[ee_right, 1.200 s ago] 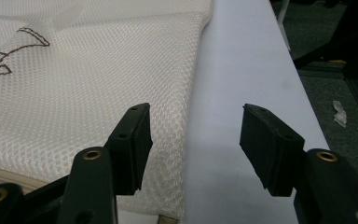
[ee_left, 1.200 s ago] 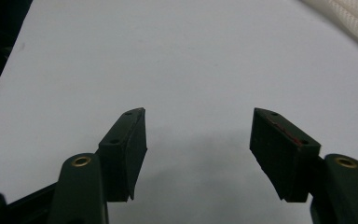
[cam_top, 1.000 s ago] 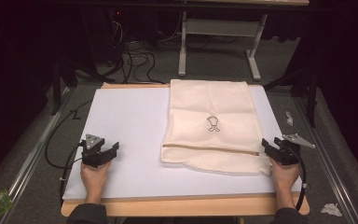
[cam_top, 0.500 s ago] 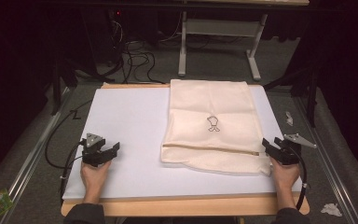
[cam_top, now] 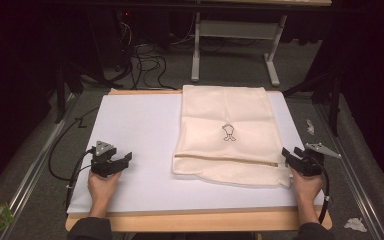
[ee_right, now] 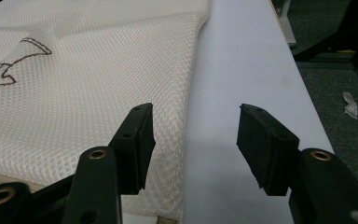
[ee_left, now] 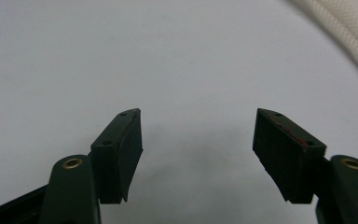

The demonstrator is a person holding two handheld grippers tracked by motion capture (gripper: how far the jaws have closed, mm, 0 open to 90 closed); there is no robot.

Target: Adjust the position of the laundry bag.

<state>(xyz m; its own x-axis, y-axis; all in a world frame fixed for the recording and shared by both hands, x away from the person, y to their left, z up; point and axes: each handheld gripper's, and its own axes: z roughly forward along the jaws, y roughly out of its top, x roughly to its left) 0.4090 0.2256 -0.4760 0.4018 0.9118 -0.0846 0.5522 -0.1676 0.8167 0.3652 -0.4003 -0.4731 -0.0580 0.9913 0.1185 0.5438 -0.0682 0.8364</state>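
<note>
A cream mesh bag (cam_top: pixel 230 135) with a small dark emblem (cam_top: pixel 228 132) and a zipper line near its front lies flat on the right half of the white table top (cam_top: pixel 135 125). My left gripper (cam_top: pixel 122 160) rests open on the bare white surface at the front left, well apart from the bag; its jaws stand wide with nothing between them (ee_left: pixel 198 140). My right gripper (cam_top: pixel 286 154) stands open at the bag's front right corner. In the right gripper view (ee_right: pixel 193 135) its left jaw hangs over the mesh bag (ee_right: pixel 88 84) edge and its right jaw over bare table.
The white board sits on a wooden table with its front edge (cam_top: pixel 195 220) near the person's forearms. Cables (cam_top: pixel 145 60) and a metal table frame (cam_top: pixel 235 35) lie on the floor beyond. Scraps of paper (cam_top: pixel 354 224) lie on the floor at right.
</note>
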